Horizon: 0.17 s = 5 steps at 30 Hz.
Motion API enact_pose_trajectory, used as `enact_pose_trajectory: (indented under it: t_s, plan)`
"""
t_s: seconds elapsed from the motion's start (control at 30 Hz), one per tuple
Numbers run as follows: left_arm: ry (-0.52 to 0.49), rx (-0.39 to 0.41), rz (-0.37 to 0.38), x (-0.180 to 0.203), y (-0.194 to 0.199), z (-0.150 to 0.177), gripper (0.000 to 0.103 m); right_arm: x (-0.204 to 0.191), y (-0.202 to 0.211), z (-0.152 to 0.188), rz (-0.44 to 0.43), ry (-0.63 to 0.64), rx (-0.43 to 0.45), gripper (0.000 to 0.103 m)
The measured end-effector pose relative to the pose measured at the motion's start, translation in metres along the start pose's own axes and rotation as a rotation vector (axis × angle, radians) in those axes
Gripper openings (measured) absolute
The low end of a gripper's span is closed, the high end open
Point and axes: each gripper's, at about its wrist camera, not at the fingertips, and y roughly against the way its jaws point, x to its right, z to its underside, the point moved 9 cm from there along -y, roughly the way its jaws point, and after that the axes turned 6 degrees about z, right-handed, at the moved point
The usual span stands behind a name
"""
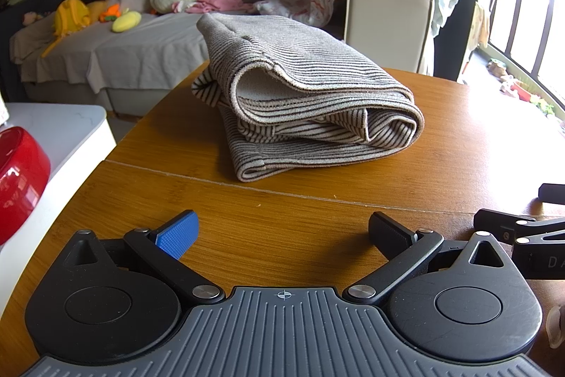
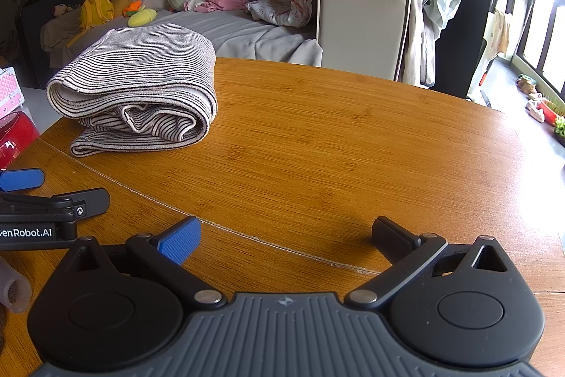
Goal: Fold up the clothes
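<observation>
Garment (image 1: 303, 94) folded, lengthwise away from camera

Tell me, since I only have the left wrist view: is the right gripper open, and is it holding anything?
Observer: The right gripper is open and empty, with only bare table between its fingers.
Operator: Where's the garment from there?
Observer: The folded garment lies ahead and to the left of that gripper, with nothing touching it.
Operator: Anything near the red bowl that I'm missing?
Observer: A pink case sits just beyond the red bowl, at the left edge of the right wrist view.
</observation>
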Motion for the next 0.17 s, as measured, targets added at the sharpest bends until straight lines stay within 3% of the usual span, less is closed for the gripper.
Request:
enact_pose_trajectory:
  t_s: [0.17]
  plan:
    - [-0.001, 0.004, 0.023, 0.0006, 0.0003, -0.0004, 0.103, 0.0002, 0.0008, 0.0006, 0.015, -0.008, -0.001, 0.103]
